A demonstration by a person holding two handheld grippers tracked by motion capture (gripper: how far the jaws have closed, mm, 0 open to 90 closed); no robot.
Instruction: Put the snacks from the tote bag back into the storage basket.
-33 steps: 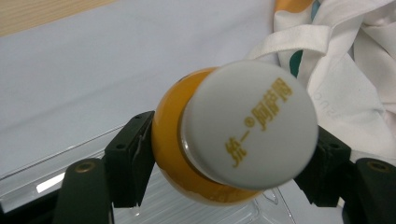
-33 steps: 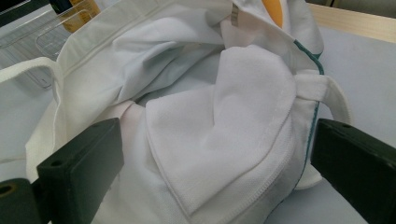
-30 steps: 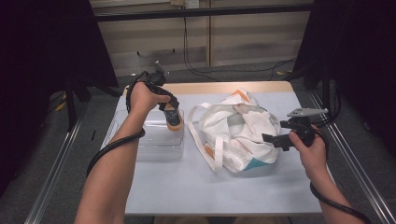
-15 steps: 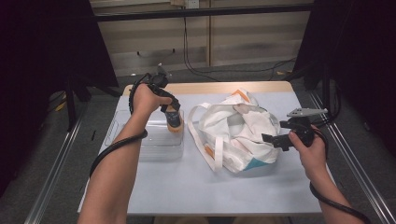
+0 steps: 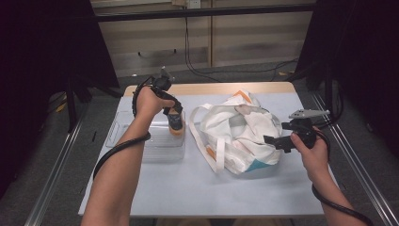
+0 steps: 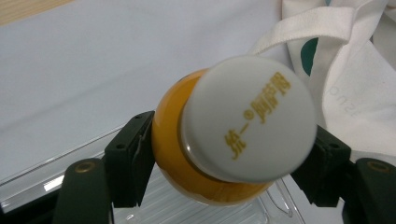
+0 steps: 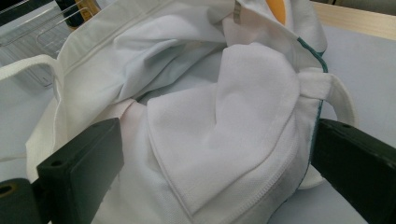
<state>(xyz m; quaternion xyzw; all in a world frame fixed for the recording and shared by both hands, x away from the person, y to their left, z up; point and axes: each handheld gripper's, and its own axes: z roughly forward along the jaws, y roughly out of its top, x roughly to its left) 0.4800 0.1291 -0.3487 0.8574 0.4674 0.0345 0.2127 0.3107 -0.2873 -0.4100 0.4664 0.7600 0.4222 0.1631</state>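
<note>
Item: orange bottle (image 6: pixel 196 154), white cap. We are pinching it in the left hand-held gripper (image 6: pixel 224 158) above the clear tray (image 5: pixel 155 146), near the tabletop's (image 5: pixel 188 188) left edge. Right hand-held gripper (image 7: pixel 205 163): we are holding it spread around the white bag's (image 7: pixel 224 140) cloth.

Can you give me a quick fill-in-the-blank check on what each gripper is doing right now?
1. The left gripper is shut on an orange bottle with a ____ cap.
2. That bottle hangs over a clear plastic ____.
3. The right gripper has open jaws around a fold of the white cloth ____.

Missing words: white; tray; bag

The bottle's white cap (image 6: pixel 247 119) bears gold print reading "统一" and "阿萨姆".
</note>
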